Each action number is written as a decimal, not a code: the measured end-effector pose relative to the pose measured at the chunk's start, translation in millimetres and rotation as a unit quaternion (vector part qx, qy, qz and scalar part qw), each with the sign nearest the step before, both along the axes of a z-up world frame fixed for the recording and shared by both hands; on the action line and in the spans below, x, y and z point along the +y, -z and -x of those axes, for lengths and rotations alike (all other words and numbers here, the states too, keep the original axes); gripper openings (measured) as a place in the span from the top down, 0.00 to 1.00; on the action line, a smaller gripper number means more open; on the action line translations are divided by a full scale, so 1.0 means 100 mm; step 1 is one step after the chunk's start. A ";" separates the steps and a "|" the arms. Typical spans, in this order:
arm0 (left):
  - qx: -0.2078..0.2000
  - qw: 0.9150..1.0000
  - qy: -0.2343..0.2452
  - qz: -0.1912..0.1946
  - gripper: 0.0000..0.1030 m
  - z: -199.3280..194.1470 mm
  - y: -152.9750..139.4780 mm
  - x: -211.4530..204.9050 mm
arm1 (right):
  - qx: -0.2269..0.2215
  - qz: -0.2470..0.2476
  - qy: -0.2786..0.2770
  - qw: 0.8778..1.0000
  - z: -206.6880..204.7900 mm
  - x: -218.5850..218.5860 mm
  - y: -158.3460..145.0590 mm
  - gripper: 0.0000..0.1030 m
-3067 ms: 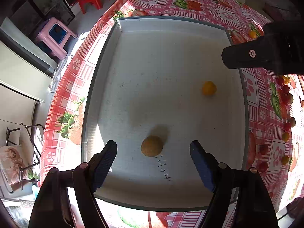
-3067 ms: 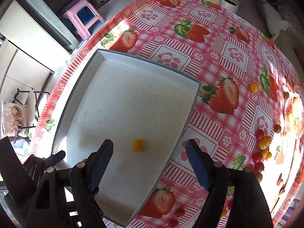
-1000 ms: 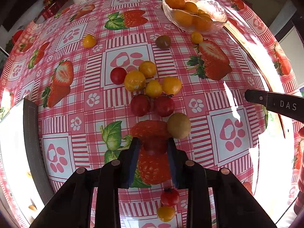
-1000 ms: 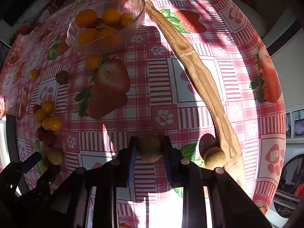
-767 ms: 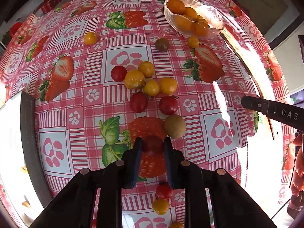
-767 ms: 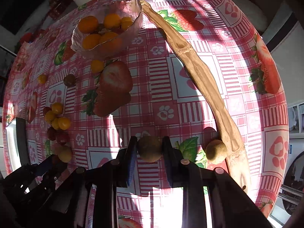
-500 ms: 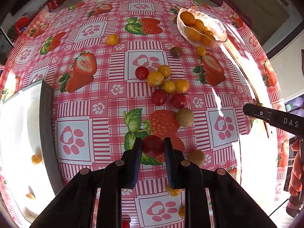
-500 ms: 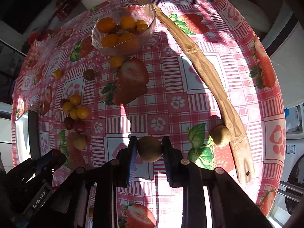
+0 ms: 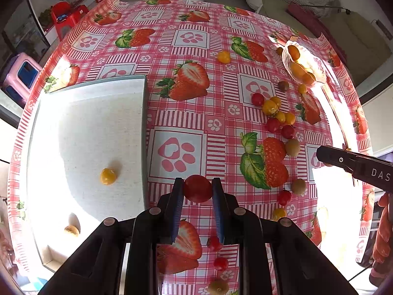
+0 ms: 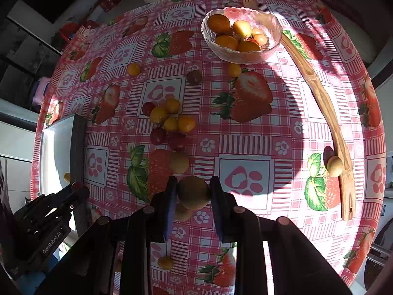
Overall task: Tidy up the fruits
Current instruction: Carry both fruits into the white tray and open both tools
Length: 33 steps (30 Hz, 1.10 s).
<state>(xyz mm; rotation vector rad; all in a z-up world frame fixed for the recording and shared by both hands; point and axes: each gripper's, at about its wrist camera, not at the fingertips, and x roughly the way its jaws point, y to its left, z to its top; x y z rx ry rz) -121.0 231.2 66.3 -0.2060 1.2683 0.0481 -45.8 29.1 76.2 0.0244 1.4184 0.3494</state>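
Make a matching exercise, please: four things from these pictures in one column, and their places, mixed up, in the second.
Things:
1. red tomato
2. brown fruit
3. yellow tomato
4. oranges

Places:
A. in the glass bowl
B. in the left tool
C. in the white tray
D. in the right tool

Pairs: 1-B, 2-D, 3-C, 4-A

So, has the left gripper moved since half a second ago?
Yes. The left gripper, shut on a red tomato, has swung left toward the tray, which now fills more of its view.
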 end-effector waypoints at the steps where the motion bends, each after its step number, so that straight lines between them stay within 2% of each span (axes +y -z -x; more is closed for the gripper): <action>1: -0.001 1.000 -0.008 -0.002 0.76 0.03 0.00 0.09 | 0.000 -0.001 -0.009 1.000 0.03 0.10 -0.01 0.71; 9: 0.001 0.997 -0.074 -0.016 0.76 0.29 0.04 0.83 | 0.007 -0.010 -0.082 0.997 0.19 0.99 0.01 0.71; 16: 0.010 0.993 -0.112 -0.042 0.76 0.41 0.16 1.39 | 0.009 -0.020 -0.139 0.990 0.23 1.81 0.05 0.71; 22: 0.027 0.990 -0.121 -0.064 0.76 0.40 0.37 1.67 | 0.020 -0.020 -0.170 0.985 0.23 2.38 0.22 0.71; 28: 0.048 0.989 -0.121 -0.067 0.76 0.42 0.54 1.76 | 0.035 -0.009 -0.179 0.983 0.18 2.75 0.46 0.71; 29: 0.050 0.989 -0.119 -0.067 0.73 0.43 0.56 1.76 | 0.037 -0.005 -0.182 0.983 0.17 2.79 0.49 0.71; 32: 0.034 0.990 -0.115 -0.075 0.24 0.46 0.53 1.75 | 0.039 0.012 -0.191 0.981 0.18 2.88 0.60 0.70; 33: 0.025 0.991 -0.111 -0.076 0.24 0.47 0.51 1.73 | 0.040 0.017 -0.194 0.980 0.18 2.90 0.63 0.70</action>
